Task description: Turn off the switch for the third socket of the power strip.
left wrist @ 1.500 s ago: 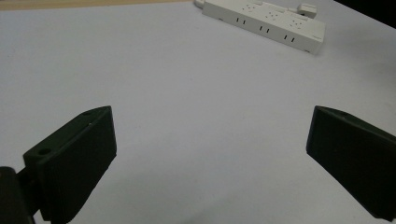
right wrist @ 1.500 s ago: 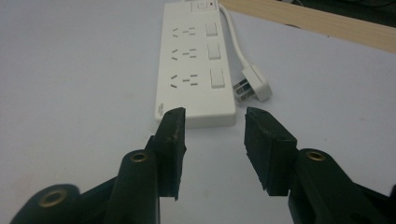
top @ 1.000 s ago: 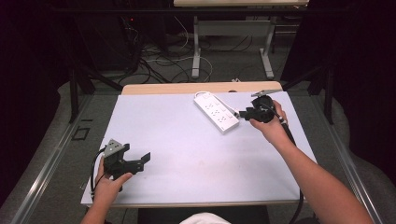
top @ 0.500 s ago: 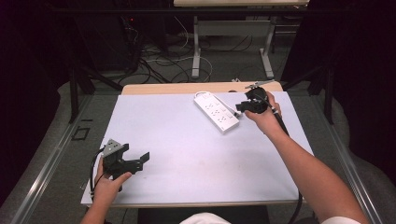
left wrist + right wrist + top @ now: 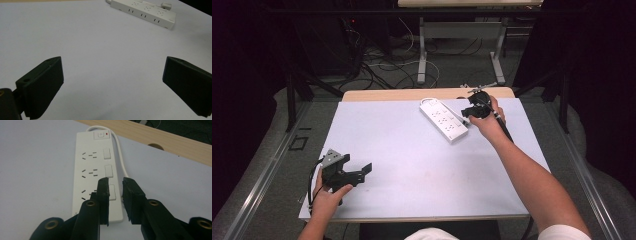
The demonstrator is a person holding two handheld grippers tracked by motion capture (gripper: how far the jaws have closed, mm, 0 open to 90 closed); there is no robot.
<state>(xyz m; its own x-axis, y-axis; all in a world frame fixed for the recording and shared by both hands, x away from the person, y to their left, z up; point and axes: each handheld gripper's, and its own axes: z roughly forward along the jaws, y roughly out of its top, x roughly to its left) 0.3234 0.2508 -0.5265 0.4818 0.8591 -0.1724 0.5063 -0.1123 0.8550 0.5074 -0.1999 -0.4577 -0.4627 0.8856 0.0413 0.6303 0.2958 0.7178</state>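
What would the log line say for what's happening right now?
right hand-held gripper: narrow gap, over power strip switch side | left hand-held gripper: open, empty, near table front-left

You look down and forward over the table point(image 5: 412, 150) from above; both gripper views sit low, sharing the power strip point(image 5: 143, 12) (close in the right's).
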